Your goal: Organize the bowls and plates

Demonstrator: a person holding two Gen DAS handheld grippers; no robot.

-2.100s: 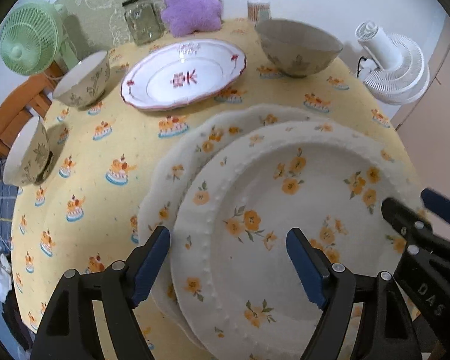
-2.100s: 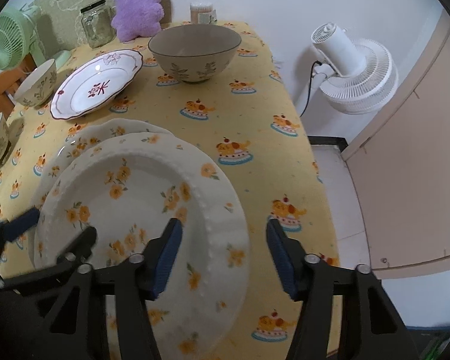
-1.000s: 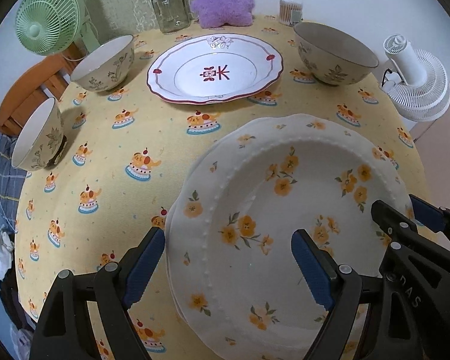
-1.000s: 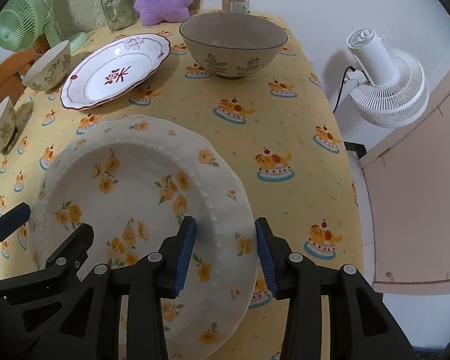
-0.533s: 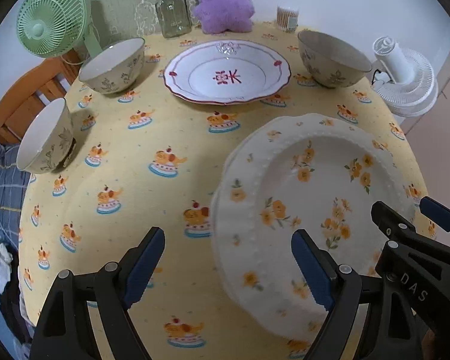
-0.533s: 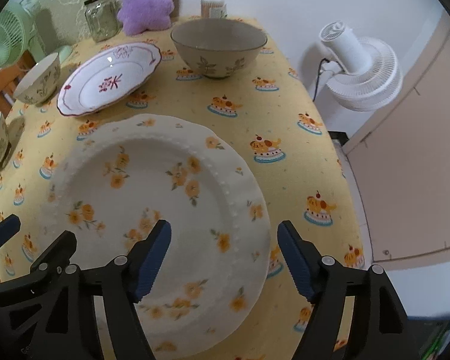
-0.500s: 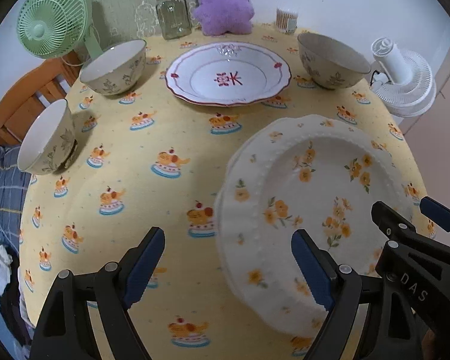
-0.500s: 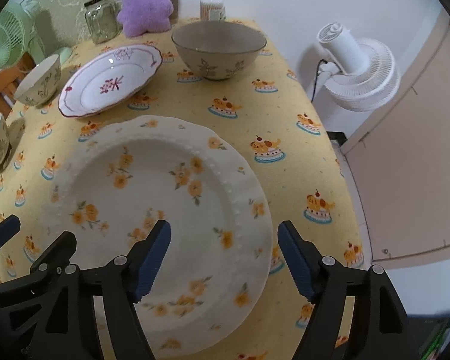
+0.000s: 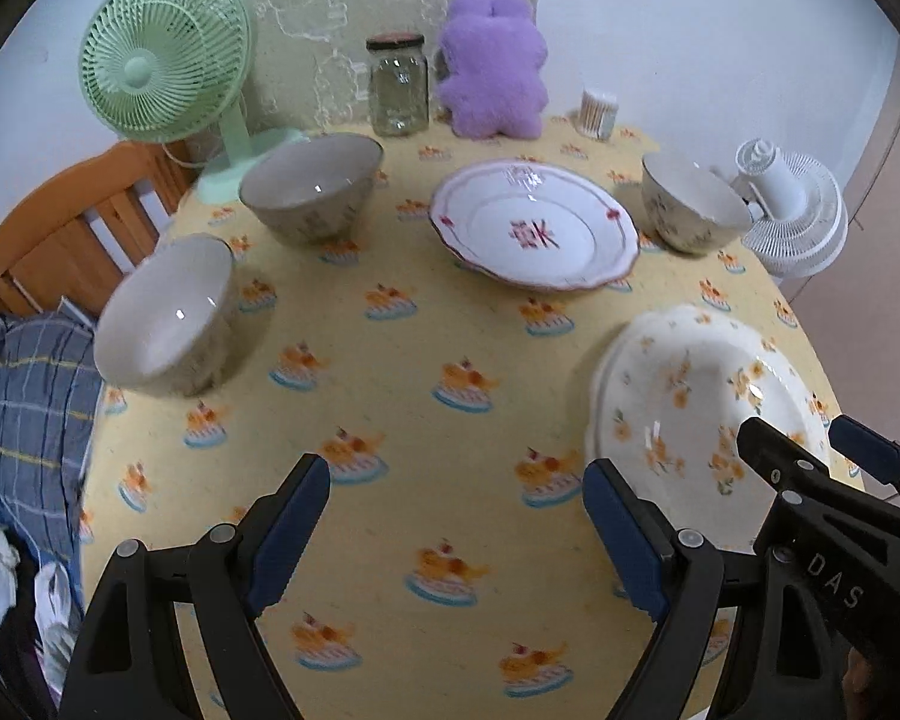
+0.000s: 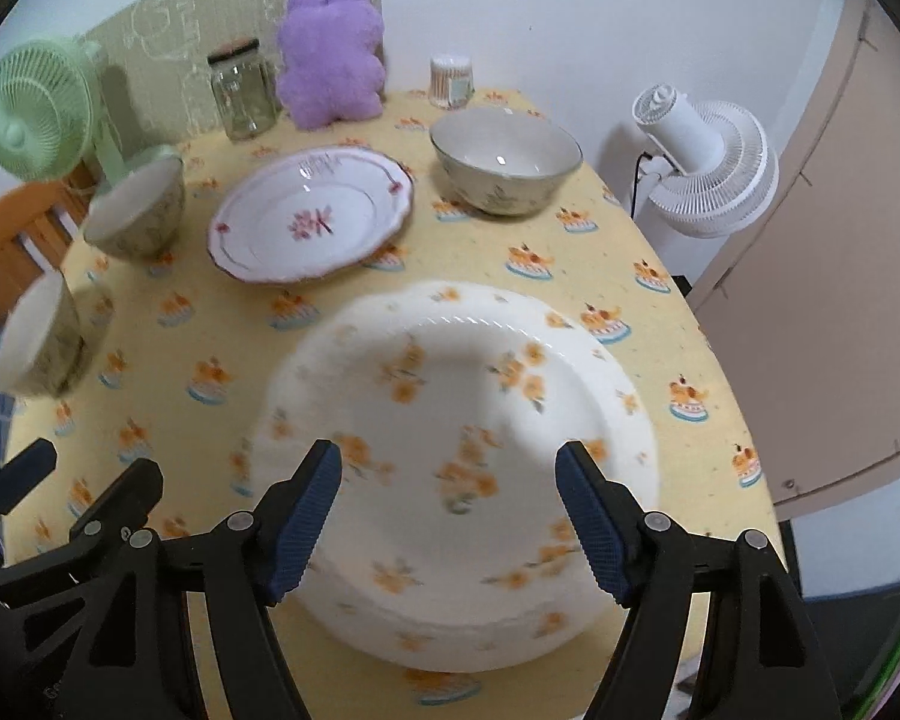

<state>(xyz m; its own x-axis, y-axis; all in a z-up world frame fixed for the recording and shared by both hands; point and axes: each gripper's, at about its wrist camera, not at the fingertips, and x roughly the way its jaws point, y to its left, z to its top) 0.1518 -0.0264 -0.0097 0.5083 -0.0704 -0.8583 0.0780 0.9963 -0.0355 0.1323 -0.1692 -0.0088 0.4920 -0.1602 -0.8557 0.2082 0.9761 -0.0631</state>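
Two white plates with orange flowers (image 10: 450,372) lie stacked at the table's near right (image 9: 690,396). My right gripper (image 10: 450,456) hovers open above the near part of the stack and touches nothing; its black fingers (image 9: 774,462) show at the right of the left wrist view. My left gripper (image 9: 453,480) stands open over bare yellow tablecloth, left of the stack, with nothing between its fingers. A white plate with a red pattern (image 9: 534,228) sits further back. Three bowls stand around it: one at the right (image 9: 690,210), two at the left (image 9: 312,186) (image 9: 162,312).
Along the back edge stand a green fan (image 9: 162,54), a glass jar (image 9: 397,87), a purple plush toy (image 9: 492,90) and a cup of cotton swabs (image 9: 597,114). A white fan (image 10: 708,162) stands on the floor at the right. A wooden chair (image 9: 60,240) is at the left.
My right gripper has let go of the flowered plate's rim and opened wide. The top plate now lies squarely on the lower one. Both grippers have drawn back and up, the left one leftward.
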